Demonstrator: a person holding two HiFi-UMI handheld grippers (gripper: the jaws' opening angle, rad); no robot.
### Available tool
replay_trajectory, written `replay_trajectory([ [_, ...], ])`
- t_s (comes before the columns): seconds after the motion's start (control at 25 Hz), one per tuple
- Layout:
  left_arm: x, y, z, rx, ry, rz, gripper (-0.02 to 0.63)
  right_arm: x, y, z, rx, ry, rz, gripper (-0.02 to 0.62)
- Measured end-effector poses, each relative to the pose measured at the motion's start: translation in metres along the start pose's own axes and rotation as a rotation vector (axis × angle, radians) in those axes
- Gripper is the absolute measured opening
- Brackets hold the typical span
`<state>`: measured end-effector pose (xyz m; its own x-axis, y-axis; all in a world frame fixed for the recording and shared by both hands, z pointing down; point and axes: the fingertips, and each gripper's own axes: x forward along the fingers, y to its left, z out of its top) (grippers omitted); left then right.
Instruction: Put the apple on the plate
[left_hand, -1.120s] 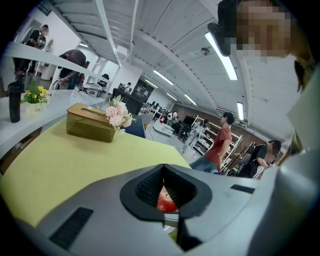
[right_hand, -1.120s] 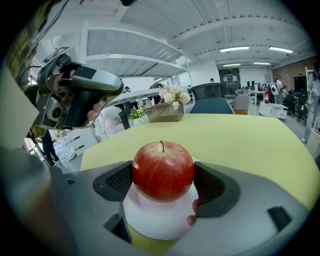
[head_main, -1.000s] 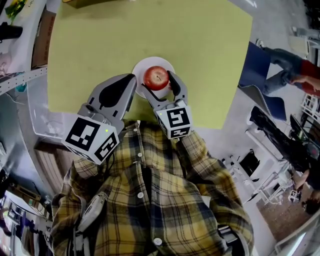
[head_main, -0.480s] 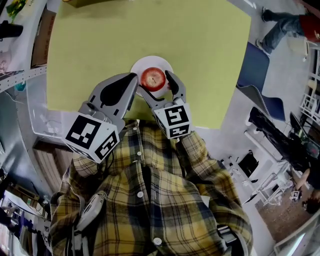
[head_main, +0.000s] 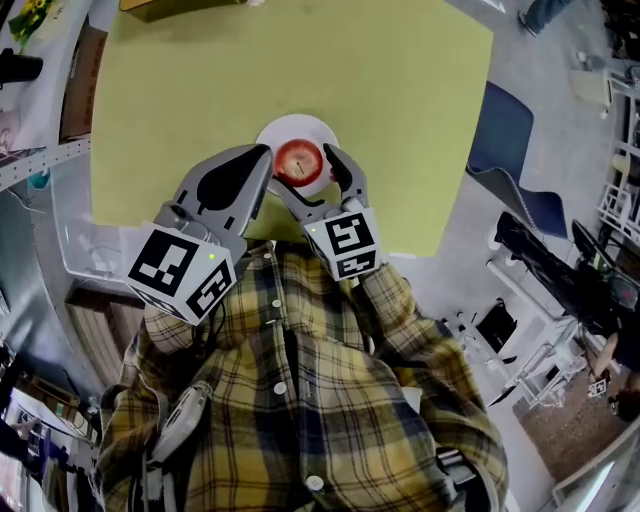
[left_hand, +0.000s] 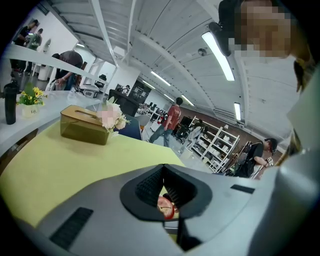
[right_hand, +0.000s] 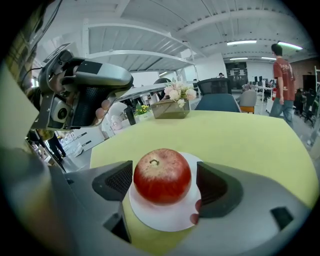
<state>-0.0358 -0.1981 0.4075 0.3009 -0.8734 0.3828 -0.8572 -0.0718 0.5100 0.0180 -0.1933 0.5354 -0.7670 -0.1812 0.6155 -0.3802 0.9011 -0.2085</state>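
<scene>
A red apple (head_main: 298, 162) (right_hand: 162, 176) rests upright on a small white plate (head_main: 290, 128) (right_hand: 165, 220) near the front edge of the yellow-green table (head_main: 400, 100). My right gripper (head_main: 306, 174) (right_hand: 162, 186) is open, its two dark pads on either side of the apple with a narrow gap at each. My left gripper (head_main: 262, 156) (left_hand: 164, 175) hangs shut and empty just left of the plate. It also shows raised at the left of the right gripper view (right_hand: 85, 95). A sliver of the apple (left_hand: 167, 206) shows below its pads.
A brown tissue box with flowers (left_hand: 85, 131) (right_hand: 172, 107) stands at the table's far edge. A blue chair (head_main: 510, 150) is off the table's right side. People walk in the room behind. The table's front edge lies just under my grippers.
The apple has come down onto the plate, and my right gripper has opened off it. My left gripper has stayed shut beside the plate.
</scene>
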Motion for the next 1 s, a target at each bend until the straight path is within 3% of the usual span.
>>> replay_trajectory([
  [0.32, -0.001, -0.009, 0.023, 0.032, -0.042, 0.003, 0.008, -0.020, 0.003, 0.023, 0.061, -0.050, 0.033, 0.373],
  [0.48, -0.009, -0.012, 0.040, 0.046, -0.070, 0.008, 0.008, -0.040, 0.009, 0.057, 0.119, -0.124, 0.047, 0.373],
  [0.72, -0.016, -0.018, 0.066, 0.079, -0.107, 0.010, 0.008, -0.073, 0.020, 0.118, 0.225, -0.270, 0.138, 0.359],
  [1.0, -0.026, -0.030, 0.091, 0.103, -0.143, -0.004, 0.008, -0.101, 0.029, 0.167, 0.247, -0.381, 0.186, 0.302],
])
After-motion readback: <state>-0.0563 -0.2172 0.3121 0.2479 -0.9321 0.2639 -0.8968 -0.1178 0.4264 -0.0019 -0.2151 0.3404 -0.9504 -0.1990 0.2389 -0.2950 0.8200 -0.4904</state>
